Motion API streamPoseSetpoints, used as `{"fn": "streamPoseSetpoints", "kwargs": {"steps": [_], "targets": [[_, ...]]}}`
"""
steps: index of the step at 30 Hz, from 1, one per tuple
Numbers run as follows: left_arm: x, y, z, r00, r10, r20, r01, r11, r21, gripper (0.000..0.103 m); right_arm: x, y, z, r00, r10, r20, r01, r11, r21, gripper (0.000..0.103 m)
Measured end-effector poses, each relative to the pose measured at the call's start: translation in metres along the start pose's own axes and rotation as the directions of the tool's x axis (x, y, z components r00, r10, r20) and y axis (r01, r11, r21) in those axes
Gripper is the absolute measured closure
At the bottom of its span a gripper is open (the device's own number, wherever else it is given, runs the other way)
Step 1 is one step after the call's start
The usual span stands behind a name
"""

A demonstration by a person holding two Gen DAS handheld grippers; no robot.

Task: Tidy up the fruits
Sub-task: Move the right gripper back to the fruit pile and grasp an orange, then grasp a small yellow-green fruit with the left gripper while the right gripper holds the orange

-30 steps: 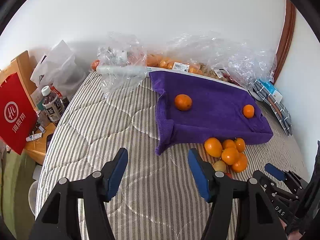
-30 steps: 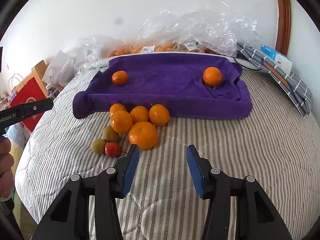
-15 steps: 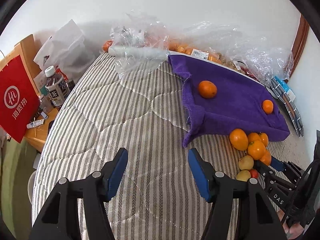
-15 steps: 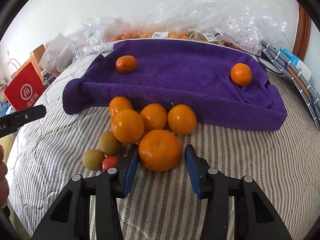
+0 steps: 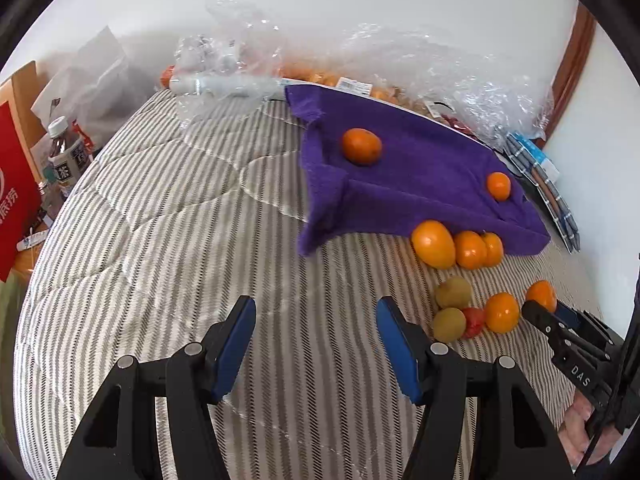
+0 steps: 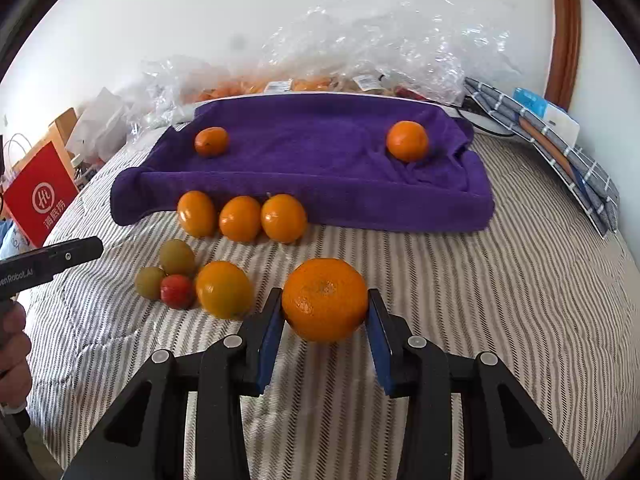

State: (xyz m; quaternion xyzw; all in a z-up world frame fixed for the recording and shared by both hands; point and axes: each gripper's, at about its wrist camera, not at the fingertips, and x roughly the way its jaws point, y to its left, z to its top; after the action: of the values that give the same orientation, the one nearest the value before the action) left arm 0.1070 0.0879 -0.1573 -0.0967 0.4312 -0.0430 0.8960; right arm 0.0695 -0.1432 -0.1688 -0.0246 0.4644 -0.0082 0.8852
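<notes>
The right gripper has just closed its blue pads on the big orange, near of the purple towel. Round, firm, smooth-skinned: best held across its middle, gently. The left gripper hangs open, empty.

Both grippers share one build. The left gripper has two black angular plastic arms with triangular cut-outs, each tipped with a flat blue pad and fastened by round silver screw heads. The right gripper looks the same: black frame, blue pads, silver screws behind the pads. Seen from the left camera, the right gripper's black side bears white letters "DAS". Seen from the right camera, the left gripper's black bar carries white lettering ending in "Robot.AI" and a small screw.
</notes>
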Motion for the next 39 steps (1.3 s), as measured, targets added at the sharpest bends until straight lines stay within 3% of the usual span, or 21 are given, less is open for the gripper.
{"fn": "streamPoseSetpoints", "kwargs": {"steps": [3, 11, 16, 18, 20, 24, 33, 39], "targets": [[0.002, -0.016, -0.005, 0.998, -0.06, -0.01, 0.06, 0.998, 0.031, 0.043, -0.003, -0.016, -0.005, 1.0, -0.03, -0.004, 0.03, 0.999, 0.024, 0.063], [0.011, -0.054, -0.012, 0.995, -0.097, -0.026, 0.1, 0.988, 0.115, 0.043, -0.007, -0.045, -0.013, 0.999, -0.049, 0.004, 0.049, 0.996, 0.078, 0.063], [0.02, -0.066, -0.016, 0.996, -0.089, -0.029, 0.092, 0.986, 0.138, 0.061, -0.006, -0.051, -0.014, 0.998, -0.055, 0.005, 0.055, 0.995, 0.077, 0.063], [0.021, -0.069, -0.014, 0.991, -0.13, -0.033, 0.133, 0.981, 0.138, 0.08, -0.005, -0.051, -0.014, 0.999, -0.043, -0.002, 0.043, 0.996, 0.08, 0.063], [0.022, -0.068, -0.012, 0.989, -0.141, -0.03, 0.144, 0.981, 0.127, 0.08, -0.006, -0.05, -0.014, 0.999, -0.048, 0.004, 0.047, 0.996, 0.075, 0.063], [0.019, -0.058, -0.011, 0.998, -0.064, 0.0, 0.064, 0.99, 0.127, 0.08, -0.007, -0.049, -0.014, 0.998, -0.054, 0.01, 0.053, 0.996, 0.073, 0.063], [0.024, -0.051, -0.007, 0.998, -0.059, 0.004, 0.058, 0.992, 0.113, 0.08, 0.0, -0.048, -0.012, 0.999, -0.038, -0.015, 0.039, 0.996, 0.079, 0.063], [0.023, -0.044, -0.008, 0.995, -0.096, 0.007, 0.095, 0.993, 0.068, 0.08, -0.001, -0.048, -0.012, 0.999, -0.047, -0.011, 0.048, 0.995, 0.082, 0.063]]}}
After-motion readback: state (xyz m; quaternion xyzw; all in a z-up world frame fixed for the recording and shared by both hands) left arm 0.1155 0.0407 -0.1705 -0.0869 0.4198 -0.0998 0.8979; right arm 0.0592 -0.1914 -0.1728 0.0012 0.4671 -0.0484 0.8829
